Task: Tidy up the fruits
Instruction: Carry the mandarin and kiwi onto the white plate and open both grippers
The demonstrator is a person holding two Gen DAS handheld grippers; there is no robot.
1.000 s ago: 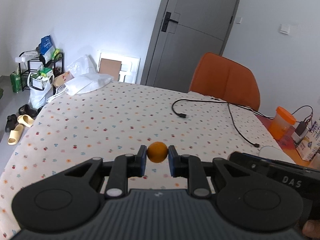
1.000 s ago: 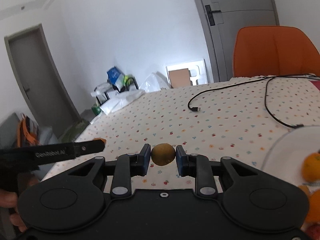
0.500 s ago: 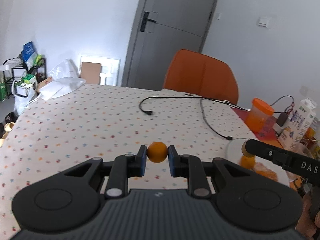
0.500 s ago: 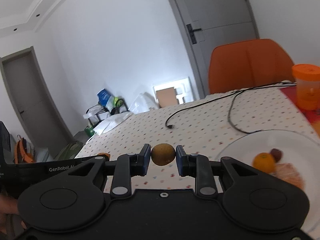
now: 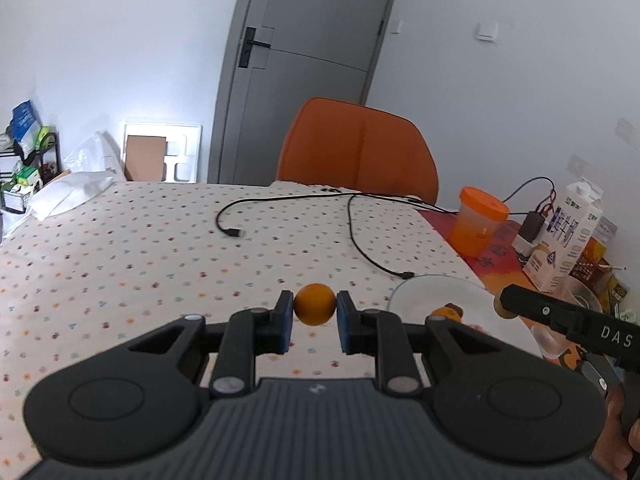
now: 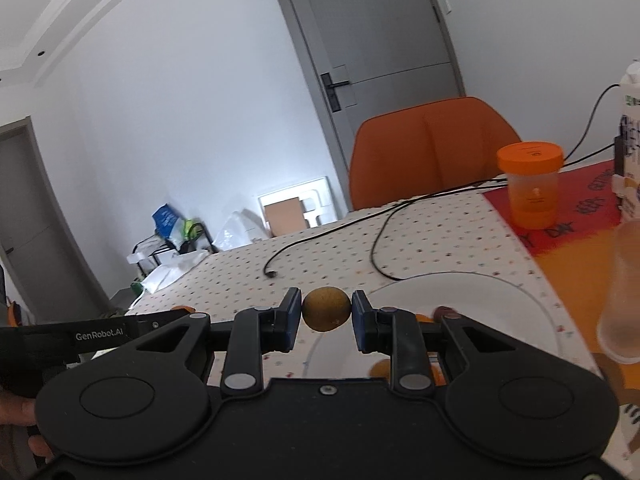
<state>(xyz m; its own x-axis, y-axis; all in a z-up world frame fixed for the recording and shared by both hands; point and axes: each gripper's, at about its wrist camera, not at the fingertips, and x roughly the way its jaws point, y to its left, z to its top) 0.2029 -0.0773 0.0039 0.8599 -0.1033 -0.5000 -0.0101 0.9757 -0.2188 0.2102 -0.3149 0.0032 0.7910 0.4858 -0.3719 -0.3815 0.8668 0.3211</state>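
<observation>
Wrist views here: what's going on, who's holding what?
A person is sorting fruit with two handheld grippers. The left gripper is shut on a small orange fruit; the right gripper is shut on a brownish-yellow round fruit. Both are held above the dotted tablecloth, beside a white plate that already has a few fruits on it. Neither fruit has been set down yet.

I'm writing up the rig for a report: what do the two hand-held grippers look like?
Both match: the left hand-held gripper and right hand-held gripper are matte black, with blue pads, silver pivot pins, and two round discs on a wide body. Seen side-on, the left one reads "GenRobot.AI" in white and the right one "DAS". No cables or sleeves show.
</observation>
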